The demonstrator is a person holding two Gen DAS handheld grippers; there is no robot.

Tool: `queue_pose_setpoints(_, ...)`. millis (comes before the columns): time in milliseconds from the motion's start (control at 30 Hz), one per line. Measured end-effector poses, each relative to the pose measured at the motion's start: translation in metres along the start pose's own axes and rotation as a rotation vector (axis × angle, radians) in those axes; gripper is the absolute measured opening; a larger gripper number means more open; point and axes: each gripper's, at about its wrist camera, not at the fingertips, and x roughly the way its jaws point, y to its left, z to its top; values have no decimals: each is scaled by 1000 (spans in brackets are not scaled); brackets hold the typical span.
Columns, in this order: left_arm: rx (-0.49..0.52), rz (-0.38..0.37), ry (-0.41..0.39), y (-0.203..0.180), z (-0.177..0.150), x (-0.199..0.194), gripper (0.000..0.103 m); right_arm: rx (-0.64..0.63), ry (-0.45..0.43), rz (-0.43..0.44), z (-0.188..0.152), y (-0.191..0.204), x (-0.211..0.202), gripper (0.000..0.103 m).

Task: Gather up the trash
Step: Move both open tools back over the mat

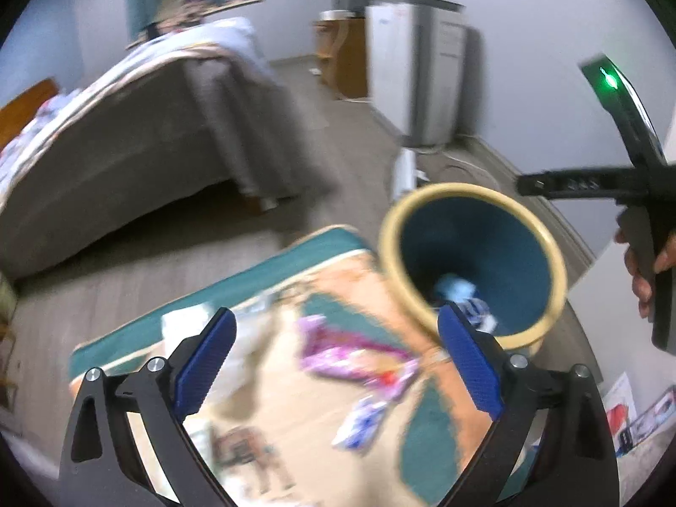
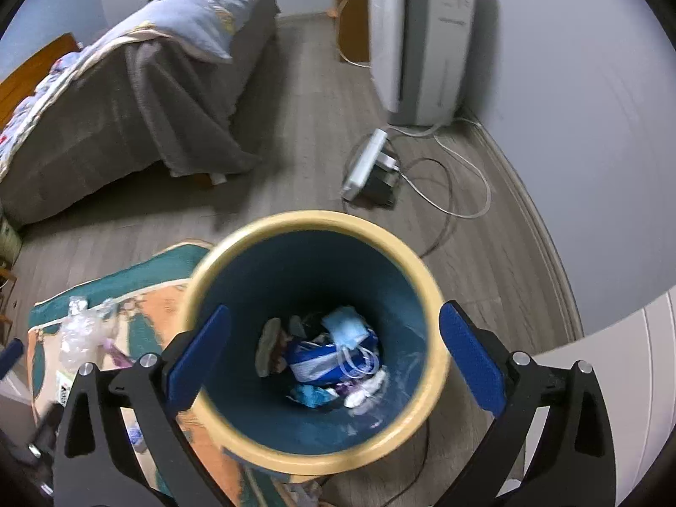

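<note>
Beside the bed (image 2: 126, 97) and power strip (image 2: 365, 164), the bin (image 2: 426, 279) holding trash (image 2: 333, 355) stands at the rug (image 1: 426, 435) edge, both right gripper (image 2: 333, 363) and left gripper (image 1: 336, 363) spread wide, empty.

The left wrist camera looks steeply down past its own claw (image 1: 336, 363) over the patterned rug (image 1: 262, 380), with the yellow-rimmed bin (image 1: 473, 262) off to the right. The right wrist camera sits close above that bin (image 2: 312, 338), looking almost straight into it. Both views share the bin, rug, bed (image 2: 126, 97) and white appliance (image 2: 418, 38).
</note>
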Motion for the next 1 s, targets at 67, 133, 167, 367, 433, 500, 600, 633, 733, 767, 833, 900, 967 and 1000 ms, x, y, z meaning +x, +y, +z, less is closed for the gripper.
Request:
queue_pose_setpoints(67, -34, 45, 1, 23, -6, -13, 97, -14, -6, 22, 0, 14, -1, 97)
queue_pose_setpoints(133, -78, 94, 6, 49, -15, -26, 97, -44, -7, 40, -1, 33, -3, 97)
queue_pose_setpoints(167, -98, 107, 8, 58, -19, -29, 97, -64, -9, 47, -2, 43, -3, 97)
queue_pose_setpoints(367, -256, 157, 11, 120, -48, -39, 97, -172, -2, 58, -10, 93, -1, 97)
queue_pose_setpoints(433, -265, 176, 23, 133, -57, -40, 97, -200, 9, 61, -15, 106, 1, 97)
queue_pose_setpoints(500, -261, 196, 33, 144, -65, -40, 97, -233, 20, 62, -20, 121, 4, 97)
queue_pose_setpoints(600, -276, 193, 54, 157, -79, -37, 97, -276, 35, 69, -27, 139, 9, 97)
queue_pose_setpoints(633, -283, 189, 67, 161, -85, -35, 97, -291, 43, 65, -30, 146, 12, 97)
queue_pose_setpoints(733, -304, 180, 112, 172, -102, -24, 97, -331, 58, 58, -37, 163, 17, 97)
queue_pose_setpoints(767, -308, 178, 119, 174, -106, -23, 97, -341, 63, 59, -39, 167, 19, 97)
queue_pose_setpoints(833, -322, 166, 142, 177, -115, -18, 97, -359, 75, 59, -44, 178, 24, 97)
queue_pose_setpoints(900, -329, 152, 169, 179, -124, -11, 97, -370, 93, 62, -49, 188, 30, 97)
queue_pose_setpoints(967, -324, 140, 192, 175, -128, -3, 97, -390, 110, 66, -55, 198, 37, 97)
queue_pose_setpoints(1000, -314, 134, 205, 173, -130, 1, 97, -404, 116, 67, -58, 202, 39, 97)
